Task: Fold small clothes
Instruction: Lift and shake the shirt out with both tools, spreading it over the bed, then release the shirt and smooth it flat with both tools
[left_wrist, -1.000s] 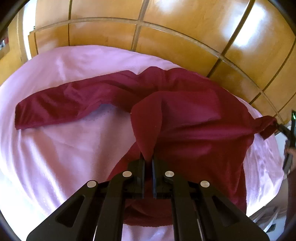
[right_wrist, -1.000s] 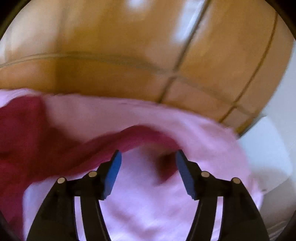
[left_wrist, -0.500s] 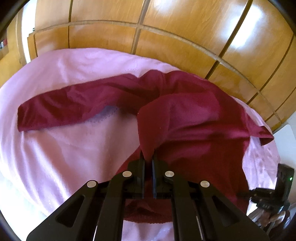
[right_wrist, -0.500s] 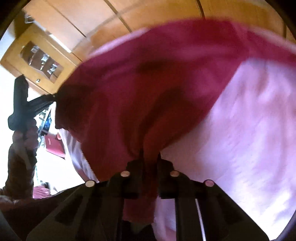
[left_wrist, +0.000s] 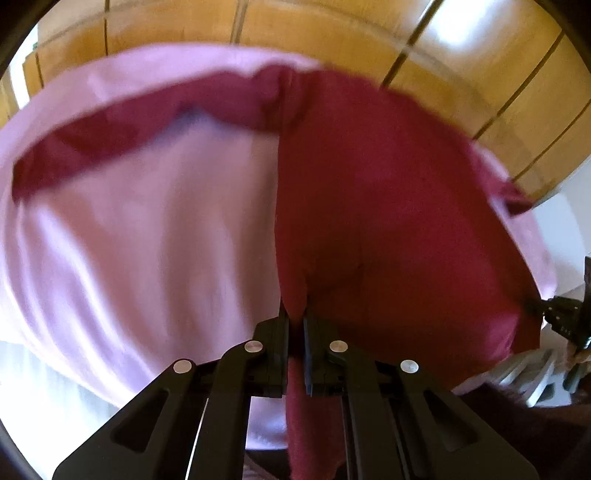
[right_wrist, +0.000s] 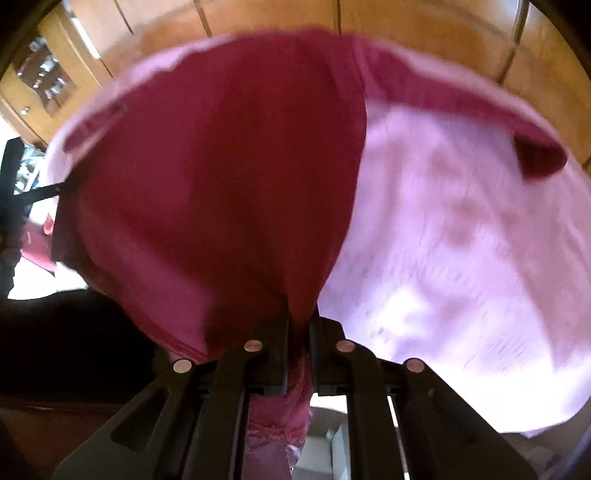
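Left gripper (left_wrist: 295, 321) clamped on a fold of the maroon long-sleeved top (left_wrist: 388, 229). Right gripper (right_wrist: 298, 317), jaws just eased slightly, pinches its hem. Garment lies on the pink sheet (left_wrist: 147, 240), one sleeve (left_wrist: 140, 129) extending toward 10 o'clock.

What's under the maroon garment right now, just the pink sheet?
The pink sheet lies under the maroon garment wherever its edges show. Whatever lies beneath its folded body is covered. Both the left gripper and right gripper pinch its near edge.
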